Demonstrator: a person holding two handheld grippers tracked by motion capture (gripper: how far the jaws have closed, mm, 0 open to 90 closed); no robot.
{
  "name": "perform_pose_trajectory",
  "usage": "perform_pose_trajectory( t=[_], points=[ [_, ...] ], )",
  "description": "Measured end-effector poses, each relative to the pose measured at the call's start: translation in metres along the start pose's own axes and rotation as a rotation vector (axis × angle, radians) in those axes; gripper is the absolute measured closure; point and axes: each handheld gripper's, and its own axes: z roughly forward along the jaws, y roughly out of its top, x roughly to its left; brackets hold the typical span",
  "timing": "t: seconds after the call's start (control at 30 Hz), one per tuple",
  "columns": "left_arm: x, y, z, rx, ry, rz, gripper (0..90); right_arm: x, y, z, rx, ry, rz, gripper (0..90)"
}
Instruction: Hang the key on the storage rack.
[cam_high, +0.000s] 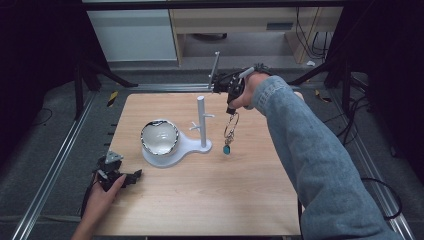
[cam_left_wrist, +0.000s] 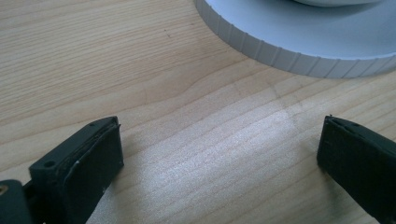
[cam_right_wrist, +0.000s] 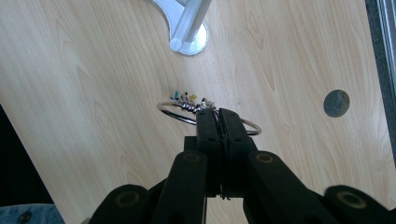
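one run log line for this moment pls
right tool: shut on bangle, held above table | left tool: open, resting | stand: bare

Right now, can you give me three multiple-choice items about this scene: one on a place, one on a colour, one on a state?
1. Where is the bowl?
A. on the white stand's base
B. on the bare table
C. in the left hand-held gripper

2. What colour is the pendant at the bottom of the bracelet?
A. red
B. teal
C. yellow

3. How are the jaws of the right hand-held gripper?
A. wide open
B. shut on nothing
C. shut on the bracelet

Answers:
1 A: the bowl sits on the stand, on its round base.
2 B: the high view shows a teal piece hanging lowest.
3 C: the right gripper view shows the jaws pressed together on the ring.
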Motion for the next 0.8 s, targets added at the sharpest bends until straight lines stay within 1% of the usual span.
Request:
perform_pose_trajectory(
  t=[0.43,0.6,0.8],
  points=[
    [0.000,0.000,0.000,0.000,0.000,0.000,0.0,0.002,0.009,-0.010,-0.004,-0.010,-0.016,88.4],
    [0.000,0.000,0.000,0.000,0.000,0.000,0.0,0.004,0.014,-0.019,-0.011,-0.017,-0.023,88.5],
    [0.000,0.000,0.000,-0.001,0.001,-0.001,0.0,0.006,0.020,-0.021,-0.018,-0.018,-0.032,88.4]
  ],
)
